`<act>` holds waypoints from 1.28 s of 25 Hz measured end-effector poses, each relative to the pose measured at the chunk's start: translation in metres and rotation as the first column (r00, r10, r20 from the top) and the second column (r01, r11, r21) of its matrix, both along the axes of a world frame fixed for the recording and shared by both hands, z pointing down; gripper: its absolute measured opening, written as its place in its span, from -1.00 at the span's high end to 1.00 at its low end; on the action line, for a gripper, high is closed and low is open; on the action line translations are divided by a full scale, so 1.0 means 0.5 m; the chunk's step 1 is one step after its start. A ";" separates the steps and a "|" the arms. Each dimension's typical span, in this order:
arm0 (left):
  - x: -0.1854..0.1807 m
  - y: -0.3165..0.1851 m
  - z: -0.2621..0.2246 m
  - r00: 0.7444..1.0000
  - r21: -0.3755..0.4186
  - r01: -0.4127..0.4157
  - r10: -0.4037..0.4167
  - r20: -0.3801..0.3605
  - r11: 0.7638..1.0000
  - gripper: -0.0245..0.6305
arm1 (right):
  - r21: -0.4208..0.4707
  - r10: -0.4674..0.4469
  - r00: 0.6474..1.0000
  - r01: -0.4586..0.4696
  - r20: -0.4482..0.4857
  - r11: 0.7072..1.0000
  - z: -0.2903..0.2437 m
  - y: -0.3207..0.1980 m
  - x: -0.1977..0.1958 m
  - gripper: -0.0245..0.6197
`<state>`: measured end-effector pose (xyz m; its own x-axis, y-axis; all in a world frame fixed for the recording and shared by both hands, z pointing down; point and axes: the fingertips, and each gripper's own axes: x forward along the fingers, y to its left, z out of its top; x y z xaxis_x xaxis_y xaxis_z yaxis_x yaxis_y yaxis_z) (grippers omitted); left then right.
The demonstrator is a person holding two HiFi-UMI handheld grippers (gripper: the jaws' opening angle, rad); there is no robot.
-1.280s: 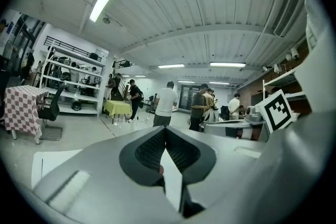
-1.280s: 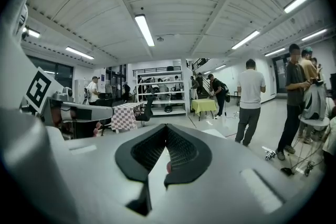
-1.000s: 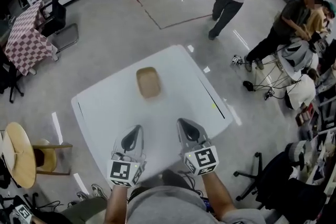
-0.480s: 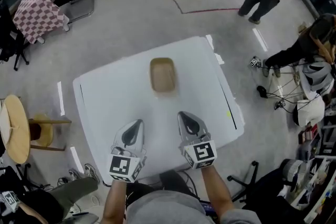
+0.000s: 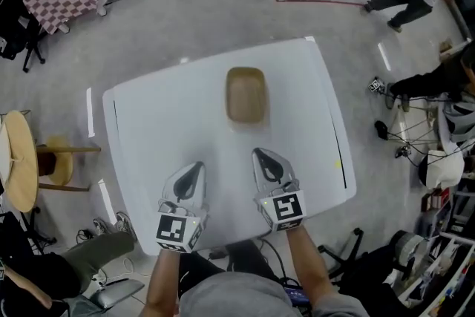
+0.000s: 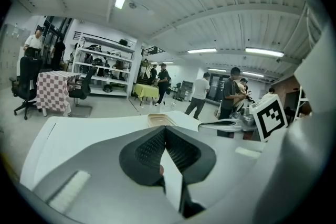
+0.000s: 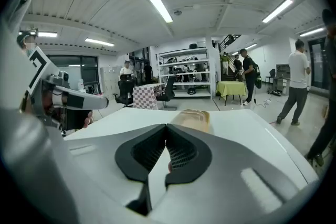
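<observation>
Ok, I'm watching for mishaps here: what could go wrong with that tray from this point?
The tray lies apart from both grippers, nearer the far edge of the table; a nudge might slide it off that side. The left gripper and right gripper both have jaws together, so reaching it like that would likely push rather than grasp.

Tray [image 5: 246, 94] on table [image 5: 152, 122] ctr, L gripper [image 5: 194, 169] & R gripper [image 5: 262, 157] side by side before it

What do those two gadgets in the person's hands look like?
The left gripper and right gripper are each a smooth light-grey tapering shell with dark ribbed pads. Behind each sits a white cube with black square markers. The person wears a grey top.
</observation>
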<state>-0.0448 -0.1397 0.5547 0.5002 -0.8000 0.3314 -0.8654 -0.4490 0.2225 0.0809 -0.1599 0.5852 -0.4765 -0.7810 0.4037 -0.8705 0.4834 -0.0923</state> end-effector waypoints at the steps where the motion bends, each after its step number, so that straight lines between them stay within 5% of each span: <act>1: -0.001 -0.004 0.007 1.000 -0.003 0.003 -0.003 -0.002 1.000 0.89 | 0.005 -0.010 1.000 0.010 -0.019 1.000 0.007 -0.004 -0.003 0.91; 4: -0.005 -0.014 0.022 1.000 -0.011 0.006 -0.007 -0.005 1.000 0.89 | 0.046 -0.038 0.992 0.044 -0.120 0.998 0.018 -0.017 -0.014 0.91; 12: -0.002 -0.015 0.036 1.000 -0.025 0.010 -0.010 -0.009 1.000 0.89 | 0.082 -0.111 0.905 0.158 -0.412 0.984 0.047 -0.039 -0.035 0.35; 19: -0.020 -0.016 0.038 1.000 -0.033 0.028 -0.029 -0.012 0.999 0.89 | 0.098 -0.143 0.815 0.237 -0.562 0.966 0.076 -0.064 -0.057 0.10; 32: -0.026 -0.023 0.058 0.999 -0.049 0.036 -0.037 -0.023 0.998 0.89 | 0.073 -0.139 0.693 0.267 -0.707 0.961 0.160 -0.104 -0.060 0.00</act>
<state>-0.0579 -0.1511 0.5838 0.4792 -0.8011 0.3586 -0.8753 -0.4056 0.2635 0.0508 -0.2118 0.6653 -0.2685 -0.7809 0.5640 -0.5364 0.6075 0.5858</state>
